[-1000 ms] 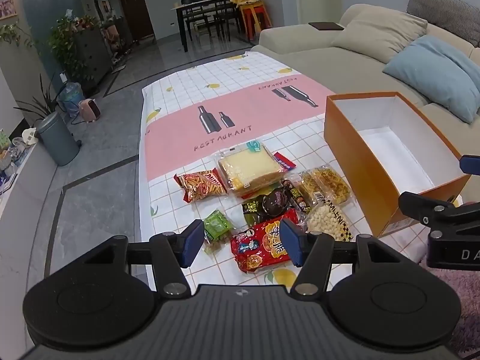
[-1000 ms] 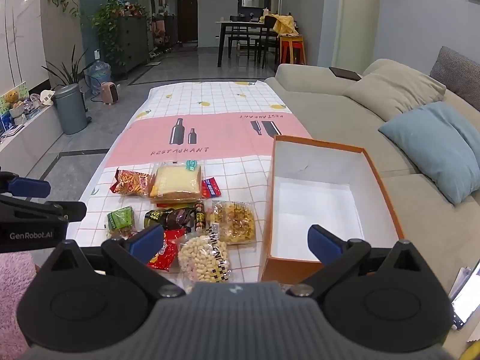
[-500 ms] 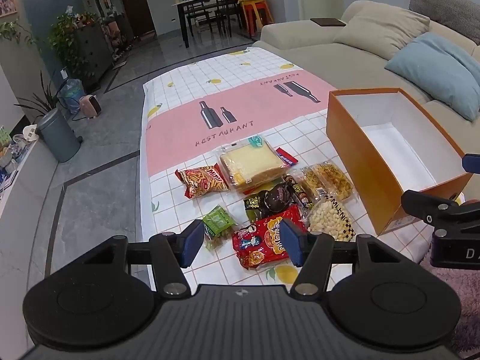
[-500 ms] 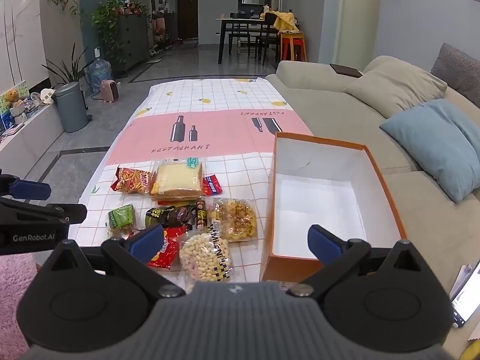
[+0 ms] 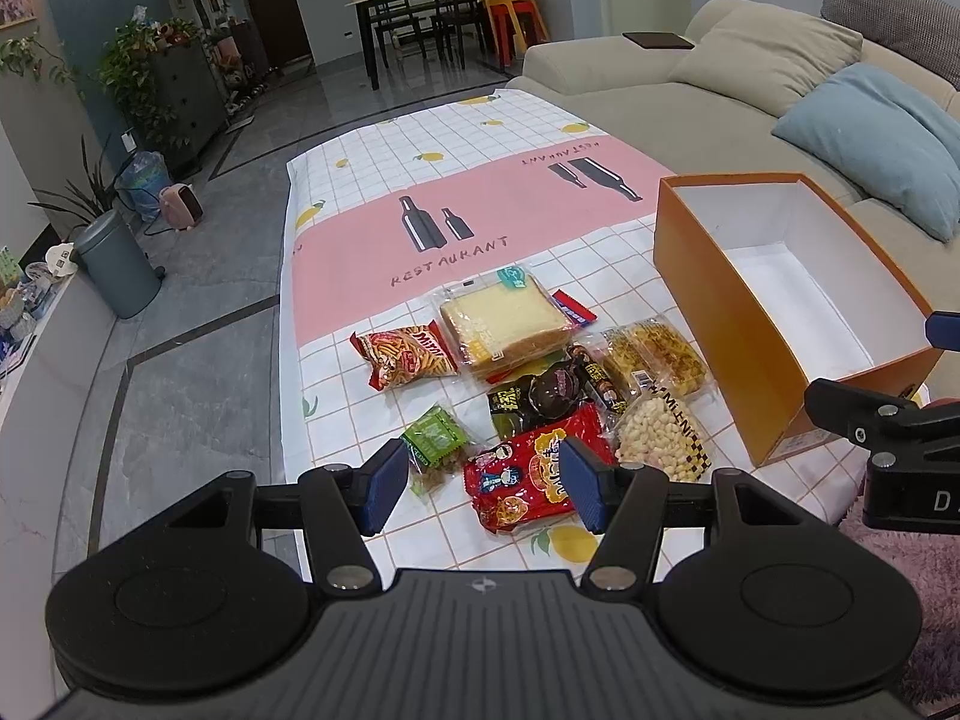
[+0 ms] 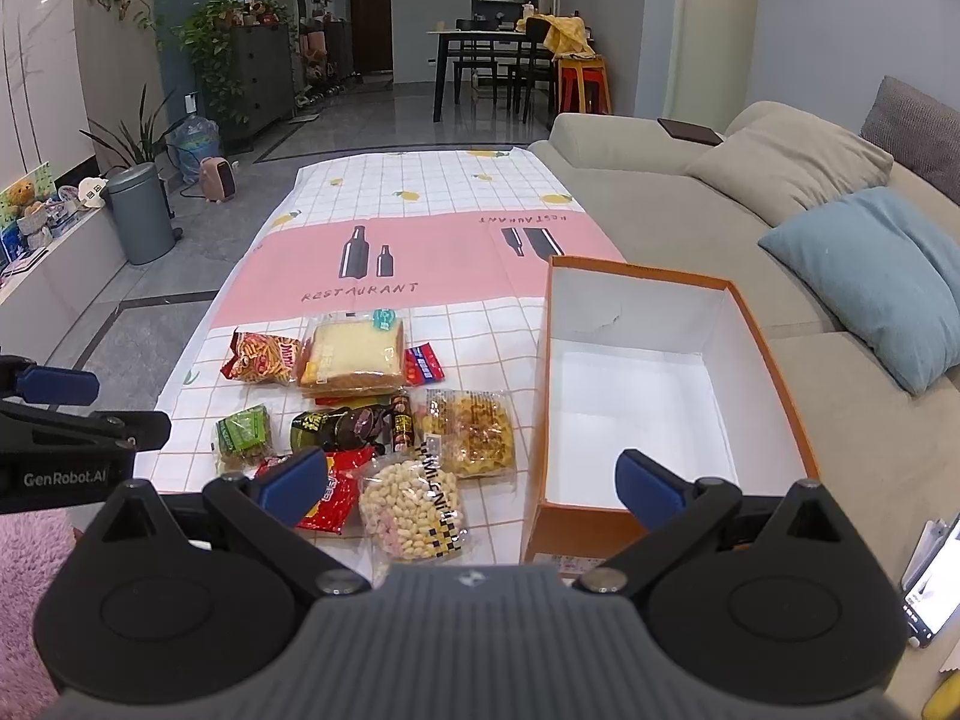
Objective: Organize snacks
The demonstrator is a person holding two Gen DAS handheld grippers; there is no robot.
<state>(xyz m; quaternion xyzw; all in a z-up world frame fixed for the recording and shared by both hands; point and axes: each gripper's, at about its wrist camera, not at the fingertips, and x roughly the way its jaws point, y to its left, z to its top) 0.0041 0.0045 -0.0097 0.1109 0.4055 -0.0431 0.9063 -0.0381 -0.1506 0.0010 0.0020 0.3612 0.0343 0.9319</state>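
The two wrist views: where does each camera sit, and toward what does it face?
Left wrist view: sits behind the open left gripper, facing the red snack packet; the right gripper's finger shows at right.
Right wrist view: sits behind the open right gripper, facing the clear bag of pale nuts; the left gripper shows at left.
Shared: snacks, open orange cardboard box, checked tablecloth.

Even indoor light, moderately bright, no hard shadows. Both views sharp at centre; strong fisheye bend w/ black vignette at corners. Mild glare on snack wrappers, esp. the peanut bag [image 6: 413,510]. Box interior [image 6: 642,396] bright white, near overexposed.
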